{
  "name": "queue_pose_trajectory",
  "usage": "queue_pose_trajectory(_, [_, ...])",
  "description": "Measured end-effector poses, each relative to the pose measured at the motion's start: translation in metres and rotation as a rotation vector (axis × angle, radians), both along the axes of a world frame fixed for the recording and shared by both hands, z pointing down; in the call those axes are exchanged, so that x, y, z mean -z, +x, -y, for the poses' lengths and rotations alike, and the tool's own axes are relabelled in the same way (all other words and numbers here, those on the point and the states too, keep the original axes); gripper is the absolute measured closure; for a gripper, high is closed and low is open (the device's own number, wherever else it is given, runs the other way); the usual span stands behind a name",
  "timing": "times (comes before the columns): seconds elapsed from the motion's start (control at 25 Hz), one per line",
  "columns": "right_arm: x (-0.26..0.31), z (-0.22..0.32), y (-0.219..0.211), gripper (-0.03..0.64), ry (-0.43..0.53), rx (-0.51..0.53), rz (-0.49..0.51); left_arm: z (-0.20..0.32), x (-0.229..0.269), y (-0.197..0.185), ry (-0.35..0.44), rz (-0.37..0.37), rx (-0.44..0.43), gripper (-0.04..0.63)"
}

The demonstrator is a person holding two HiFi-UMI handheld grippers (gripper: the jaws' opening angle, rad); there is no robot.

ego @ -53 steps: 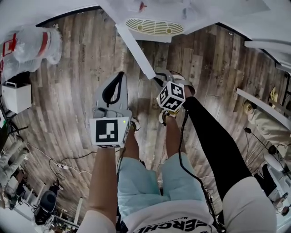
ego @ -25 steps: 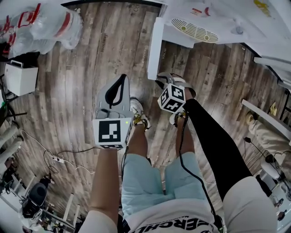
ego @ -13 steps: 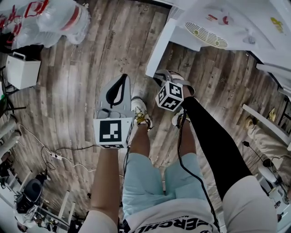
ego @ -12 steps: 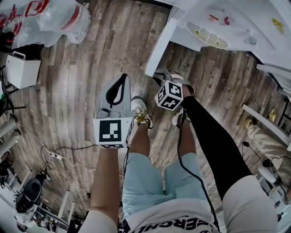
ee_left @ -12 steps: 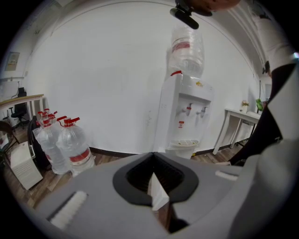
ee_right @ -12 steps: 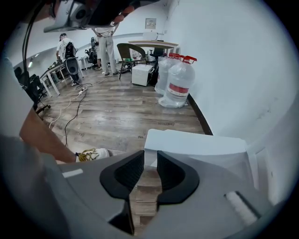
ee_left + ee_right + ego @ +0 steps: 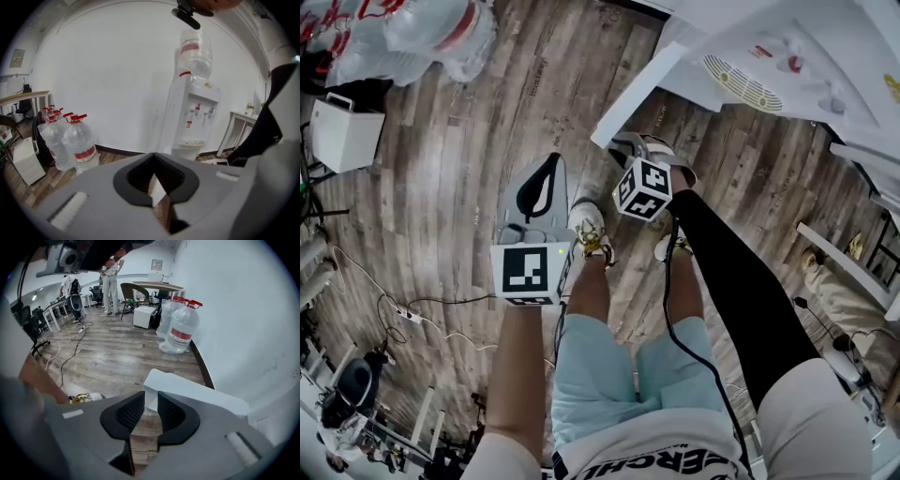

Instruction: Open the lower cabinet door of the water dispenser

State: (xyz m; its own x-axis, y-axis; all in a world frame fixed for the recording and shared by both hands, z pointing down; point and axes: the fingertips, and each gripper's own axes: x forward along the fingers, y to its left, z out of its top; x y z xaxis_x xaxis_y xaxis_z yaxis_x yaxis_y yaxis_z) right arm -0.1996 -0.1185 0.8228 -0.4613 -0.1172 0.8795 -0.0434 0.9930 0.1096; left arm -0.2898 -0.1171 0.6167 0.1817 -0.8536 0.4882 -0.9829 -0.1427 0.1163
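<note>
The right gripper (image 7: 150, 399) is pinching the free edge of the door (image 7: 197, 389), which is standing well open at the foot of the dispenser (image 7: 191, 117). The opening step is looking nearly finished. What is remaining is probably a little more swing, then letting go. The left gripper (image 7: 153, 158) is hanging clenched and empty.

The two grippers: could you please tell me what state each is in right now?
Left gripper: closed, holding nothing.
Right gripper: closed on the edge of the cabinet door.
</note>
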Motion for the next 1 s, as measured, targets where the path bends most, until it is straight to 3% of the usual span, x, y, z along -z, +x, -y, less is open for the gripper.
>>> queue_pose_trajectory(1.0, [0.008, 0.076, -0.084, 0.549, 0.097, 0.061, 0.014, 0.03, -0.009, -0.07, -0.007, -0.009, 0.046, 0.541])
